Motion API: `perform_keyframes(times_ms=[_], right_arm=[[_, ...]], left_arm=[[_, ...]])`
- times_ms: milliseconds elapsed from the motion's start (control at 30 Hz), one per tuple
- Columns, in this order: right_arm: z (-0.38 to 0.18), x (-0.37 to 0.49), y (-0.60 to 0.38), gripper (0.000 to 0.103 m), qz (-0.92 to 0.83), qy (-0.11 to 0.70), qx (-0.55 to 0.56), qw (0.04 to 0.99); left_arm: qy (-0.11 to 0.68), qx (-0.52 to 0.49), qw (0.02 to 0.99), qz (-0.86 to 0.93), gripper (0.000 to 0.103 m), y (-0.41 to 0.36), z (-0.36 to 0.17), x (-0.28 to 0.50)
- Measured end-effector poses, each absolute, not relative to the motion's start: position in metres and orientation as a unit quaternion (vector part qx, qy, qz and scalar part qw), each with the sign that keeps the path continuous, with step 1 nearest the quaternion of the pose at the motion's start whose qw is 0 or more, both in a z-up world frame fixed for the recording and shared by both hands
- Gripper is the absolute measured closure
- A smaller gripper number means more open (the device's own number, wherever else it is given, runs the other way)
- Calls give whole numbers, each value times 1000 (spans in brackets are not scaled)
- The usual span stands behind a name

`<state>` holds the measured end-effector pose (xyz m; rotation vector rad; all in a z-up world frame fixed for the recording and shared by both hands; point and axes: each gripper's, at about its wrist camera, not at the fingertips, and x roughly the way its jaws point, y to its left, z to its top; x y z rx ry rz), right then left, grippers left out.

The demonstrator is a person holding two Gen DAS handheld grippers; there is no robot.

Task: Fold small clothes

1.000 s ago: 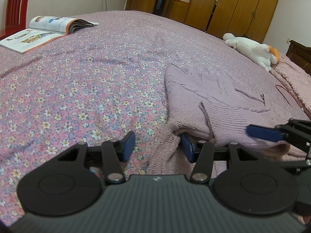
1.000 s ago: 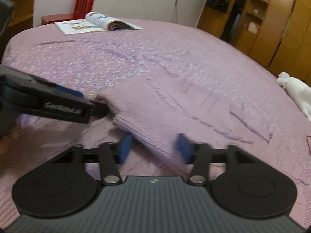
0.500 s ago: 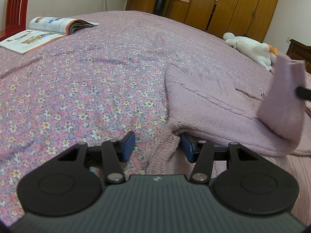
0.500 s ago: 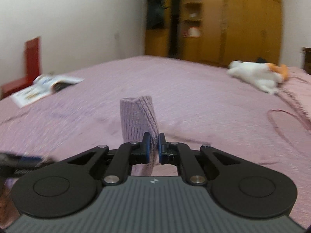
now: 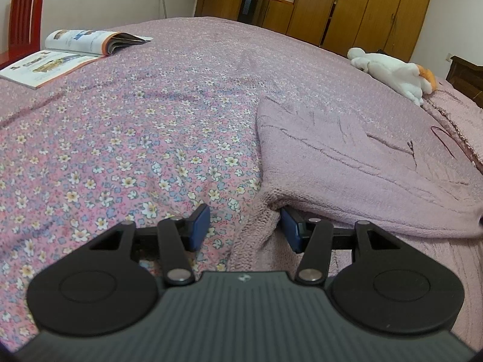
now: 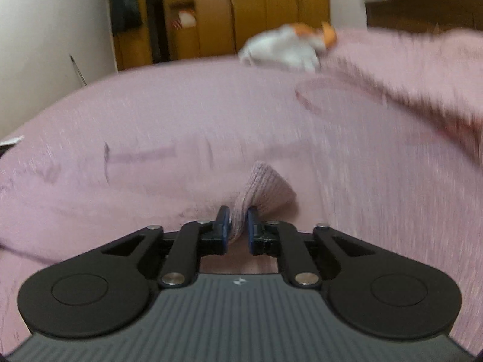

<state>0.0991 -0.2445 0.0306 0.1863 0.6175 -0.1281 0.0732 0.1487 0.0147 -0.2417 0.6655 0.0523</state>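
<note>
A pale pink knitted sweater (image 5: 356,163) lies spread on the floral bedspread (image 5: 120,138), right of centre in the left wrist view. My left gripper (image 5: 244,229) is open low over the bed, and a bunched edge of the sweater lies between its blue fingers. In the blurred right wrist view my right gripper (image 6: 238,226) is shut on the ribbed cuff (image 6: 265,190) of the sweater's sleeve, just above the sweater's body (image 6: 151,163).
An open magazine (image 5: 69,48) lies at the far left of the bed by a red chair (image 5: 24,9). A white and orange plush toy (image 5: 392,72) lies at the far right. Wooden wardrobes (image 5: 362,9) stand behind. A pink blanket (image 6: 422,72) lies by the headboard.
My right gripper closed on the sleeve cuff, lifted it off the sweater's near side and carried it to the right, out of the left wrist view. The left gripper has not moved.
</note>
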Motion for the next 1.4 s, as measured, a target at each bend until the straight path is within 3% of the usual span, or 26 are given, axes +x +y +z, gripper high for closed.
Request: perform_keyframes(times_ms=[67,133,200,433,667,700,800,967,1067,1133,1233,1300,1400], right_arm=[[25,93,-248,69,-59,296,109,947],[26,89,-247,51,-70,298,114,945],[30,84,-250,44,-87,293,124,944],[53,88,-263,42,-95,244,145,954],[44,153,-292,41,-72,323,169,929],[37,161,-292,44,-59,344,164,923],[36,163,-278,88,-38,356,111,927],[58,148,-265,92,-41,272,53,960],[39,159,-264,92,-50,303,30,951],[20,167,-268,87,-53,337,31,940],[13,158,-271,50,-71,314,34,946],[16,155,-275,35,-87,318,49,943],[25,142,-284,34,-77,317,79,942]], left_arm=[[326,-116,938,27,49,148,15,74],[326,-113,938,28,49,147,15,73],[327,-109,938,29,49,147,15,73],[327,-108,938,29,50,146,14,73],[327,-104,939,30,50,145,14,73],[327,-104,939,30,50,145,14,73],[327,-105,939,30,50,145,14,73],[326,-113,938,29,49,147,14,73],[326,-107,939,31,49,145,14,73],[327,-103,939,32,49,145,14,73],[327,-103,939,32,49,145,14,74],[327,-101,939,32,49,144,14,74],[331,-97,938,31,50,144,15,75]])
